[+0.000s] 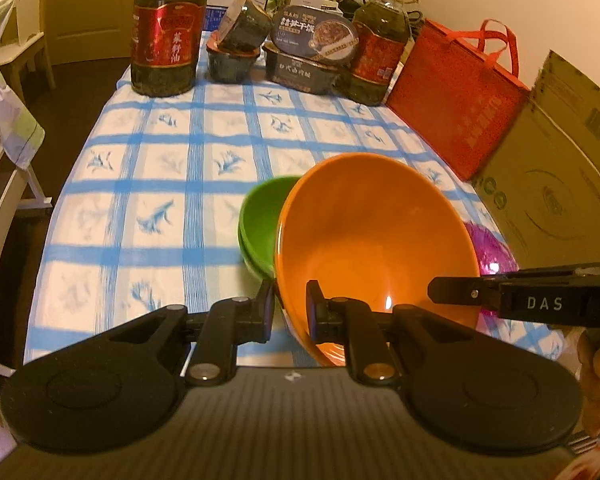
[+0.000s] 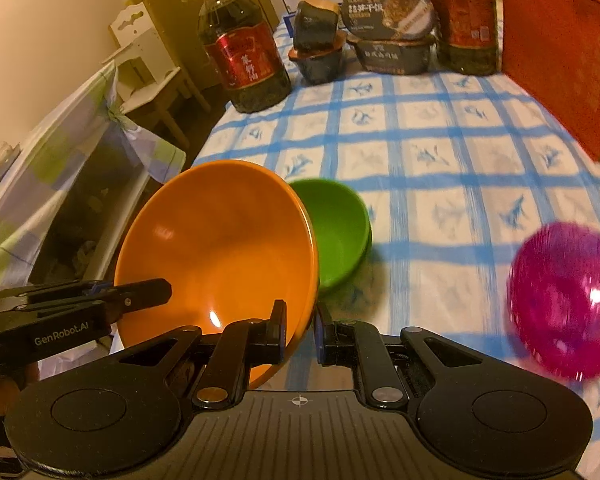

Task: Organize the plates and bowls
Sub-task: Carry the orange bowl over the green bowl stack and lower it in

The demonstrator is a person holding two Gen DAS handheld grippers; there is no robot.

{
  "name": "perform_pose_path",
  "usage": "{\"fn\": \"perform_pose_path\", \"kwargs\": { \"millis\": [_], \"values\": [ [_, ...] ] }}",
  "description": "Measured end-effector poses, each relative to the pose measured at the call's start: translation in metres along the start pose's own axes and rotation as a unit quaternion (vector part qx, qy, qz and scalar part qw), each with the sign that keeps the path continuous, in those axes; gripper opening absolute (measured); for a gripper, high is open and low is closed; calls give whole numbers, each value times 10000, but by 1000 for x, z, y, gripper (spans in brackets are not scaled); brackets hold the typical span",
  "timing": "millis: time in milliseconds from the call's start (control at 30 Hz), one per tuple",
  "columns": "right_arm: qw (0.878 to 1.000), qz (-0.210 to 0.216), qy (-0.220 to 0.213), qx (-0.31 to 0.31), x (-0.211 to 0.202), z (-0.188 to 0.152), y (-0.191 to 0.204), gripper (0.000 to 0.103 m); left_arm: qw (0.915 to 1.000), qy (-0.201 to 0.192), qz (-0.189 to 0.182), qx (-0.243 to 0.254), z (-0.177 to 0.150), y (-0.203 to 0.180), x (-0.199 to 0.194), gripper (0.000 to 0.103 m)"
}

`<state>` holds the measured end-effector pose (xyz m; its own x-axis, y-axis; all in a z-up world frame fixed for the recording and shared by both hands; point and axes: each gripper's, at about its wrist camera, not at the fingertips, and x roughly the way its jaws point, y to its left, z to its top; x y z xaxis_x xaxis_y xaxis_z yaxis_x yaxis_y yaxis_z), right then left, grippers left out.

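Blue-checked tablecloth (image 1: 148, 184), clutter at back; left gripper (image 1: 288, 312) and right gripper (image 2: 300, 332) both clamp the orange bowl (image 1: 376, 240) by opposite rim edges, lifted and tilted just beside the green bowl (image 2: 336, 224). Nesting not done; blurred pink bowl (image 2: 564, 300), probably loose, left

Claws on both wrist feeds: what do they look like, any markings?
Both are matte black. The left claw and right claw each have two flat fingers with blue pads on jointed links with silver rivets, above a ribbed base. Side lettering reads "GenRobot.AI" and "DAS".
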<state>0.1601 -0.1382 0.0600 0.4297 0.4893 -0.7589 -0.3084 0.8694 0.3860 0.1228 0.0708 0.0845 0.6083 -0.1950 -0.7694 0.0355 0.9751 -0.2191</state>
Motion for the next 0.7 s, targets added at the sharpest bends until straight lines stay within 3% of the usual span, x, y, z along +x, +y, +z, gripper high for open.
{"fn": "perform_pose_path", "kwargs": {
  "millis": [367,700],
  "values": [
    [9996,14,206,198,7,-54,-11,14,9996,230,-31,-140,-46,-2,2,14],
    [9994,30,245,245,9,-59,-16,14,9996,250,-36,-138,-47,-4,5,14]
  ]
}}
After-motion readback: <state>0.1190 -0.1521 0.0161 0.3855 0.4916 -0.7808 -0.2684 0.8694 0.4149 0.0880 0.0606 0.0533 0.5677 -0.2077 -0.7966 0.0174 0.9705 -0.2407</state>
